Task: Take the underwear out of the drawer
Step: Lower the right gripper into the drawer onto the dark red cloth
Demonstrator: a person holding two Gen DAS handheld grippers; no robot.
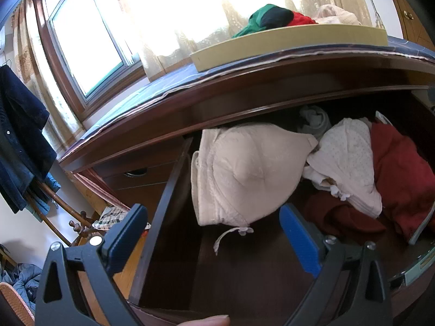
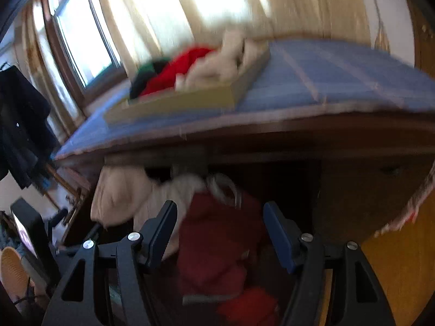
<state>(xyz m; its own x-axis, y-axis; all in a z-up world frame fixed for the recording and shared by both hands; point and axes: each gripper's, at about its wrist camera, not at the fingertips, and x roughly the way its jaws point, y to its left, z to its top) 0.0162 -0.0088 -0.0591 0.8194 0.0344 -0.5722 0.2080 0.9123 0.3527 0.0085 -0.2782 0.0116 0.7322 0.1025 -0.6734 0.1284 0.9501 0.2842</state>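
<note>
The wooden drawer (image 1: 160, 217) stands pulled out. In it lie a cream bra (image 1: 244, 174), a white dotted piece of underwear (image 1: 345, 160), dark red garments (image 1: 399, 174) and a grey bundle (image 1: 315, 122) at the back. My left gripper (image 1: 212, 209) is open just in front of the bra. One finger is outside the drawer's left wall and the other is inside, with nothing held. The right wrist view is blurred. There my right gripper (image 2: 220, 205) is open above the dark red garment (image 2: 217, 239), and the cream bra (image 2: 119, 198) lies to its left.
On the dresser top a blue cloth (image 1: 152, 92) carries a shallow yellowish tray (image 1: 285, 43) with green, black, red and cream garments (image 1: 272, 17). Behind are a window (image 1: 84, 40) and curtains. A dark coat (image 1: 19, 135) hangs at the left on a wooden stand. A fingertip (image 1: 209, 320) shows at the bottom edge.
</note>
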